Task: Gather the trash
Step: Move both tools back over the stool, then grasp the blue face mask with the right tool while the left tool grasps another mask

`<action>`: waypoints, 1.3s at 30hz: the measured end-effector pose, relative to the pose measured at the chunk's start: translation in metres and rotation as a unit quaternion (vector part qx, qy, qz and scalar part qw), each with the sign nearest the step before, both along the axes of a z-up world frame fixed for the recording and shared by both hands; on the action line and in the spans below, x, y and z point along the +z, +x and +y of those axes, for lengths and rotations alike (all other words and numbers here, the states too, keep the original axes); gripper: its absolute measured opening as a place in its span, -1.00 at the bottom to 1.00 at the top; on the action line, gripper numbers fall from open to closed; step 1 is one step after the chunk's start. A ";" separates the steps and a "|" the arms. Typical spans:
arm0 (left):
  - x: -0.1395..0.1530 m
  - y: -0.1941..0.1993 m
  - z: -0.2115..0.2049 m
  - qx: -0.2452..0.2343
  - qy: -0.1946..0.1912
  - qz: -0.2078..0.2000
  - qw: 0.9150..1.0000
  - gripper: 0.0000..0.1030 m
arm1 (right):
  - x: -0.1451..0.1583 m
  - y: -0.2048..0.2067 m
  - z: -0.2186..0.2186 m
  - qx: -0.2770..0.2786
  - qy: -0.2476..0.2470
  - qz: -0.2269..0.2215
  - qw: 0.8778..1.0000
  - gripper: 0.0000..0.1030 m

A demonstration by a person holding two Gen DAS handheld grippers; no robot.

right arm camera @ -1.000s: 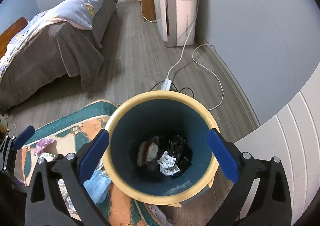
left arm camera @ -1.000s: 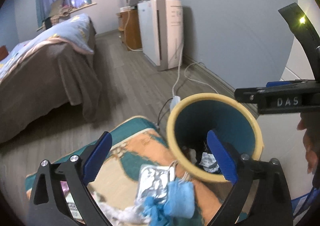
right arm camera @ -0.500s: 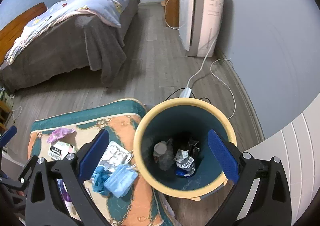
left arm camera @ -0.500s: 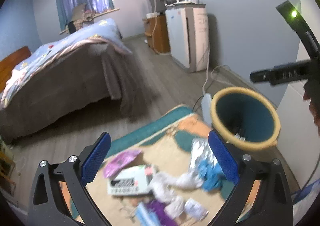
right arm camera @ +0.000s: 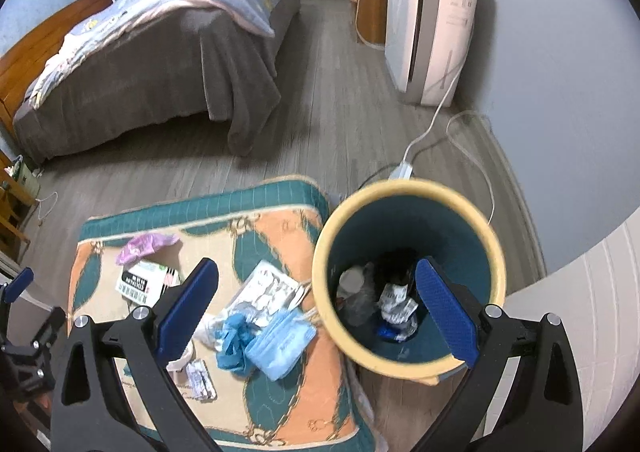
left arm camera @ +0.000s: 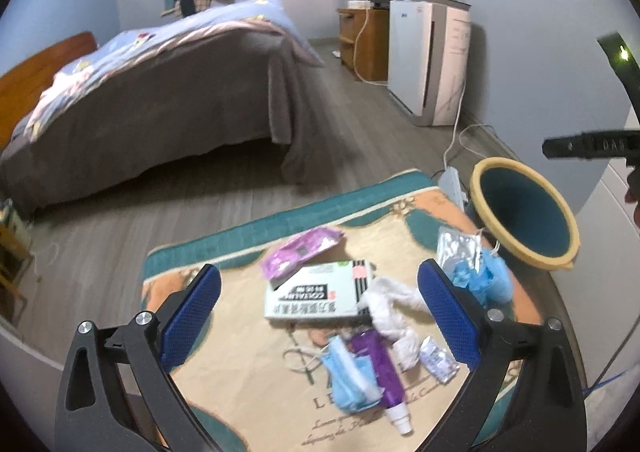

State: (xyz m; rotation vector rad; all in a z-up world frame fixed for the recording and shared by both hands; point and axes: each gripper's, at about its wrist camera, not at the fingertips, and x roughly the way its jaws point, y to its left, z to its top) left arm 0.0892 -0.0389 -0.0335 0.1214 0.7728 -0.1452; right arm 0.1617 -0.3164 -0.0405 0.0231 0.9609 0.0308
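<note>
Trash bin (right arm camera: 408, 276): round, yellow rim, teal inside, standing on the wood floor (right arm camera: 328, 91) just beside the right edge of the rug (right arm camera: 280, 384). Holds crumpled wrappers (right arm camera: 396, 306) and a pale lump at the bottom.

Trash on the rug, placed from the bin:
- Blue face mask (right arm camera: 280, 344) and crumpled blue glove (right arm camera: 232, 340), touching each other, nearest the bin's left side.
- Silver foil blister pack (right arm camera: 268, 288), just beside the bin, partly under the mask.
- White box with black printed band (left arm camera: 316, 296), farther left, mid-rug.
- Purple wrapper (left arm camera: 300, 252), touching the box on its far side.
- White crumpled tissue (left arm camera: 394, 308), between the box and the glove.
- Purple tube with white cap (left arm camera: 384, 368), a second blue mask (left arm camera: 348, 372) and a small foil sachet (left arm camera: 438, 358), on the near part of the rug, well apart from the bin.

Left gripper (left arm camera: 318, 316): over the rug, jaws spread wide, empty, framing the box and tissue.
Right gripper (right arm camera: 316, 312): above the bin's left rim, jaws spread wide, empty.

Surroundings: bed (right arm camera: 168, 51) with grey cover beyond the rug; white air purifier (right arm camera: 430, 31) against the wall beyond the bin, its cord running to a power strip (right arm camera: 402, 171) just behind the bin.
</note>
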 end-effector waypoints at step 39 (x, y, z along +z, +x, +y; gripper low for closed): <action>-0.115 -0.004 0.001 -0.062 0.006 0.200 0.978 -0.23 | -0.138 -0.017 0.052 -0.005 0.015 0.160 0.987 -0.28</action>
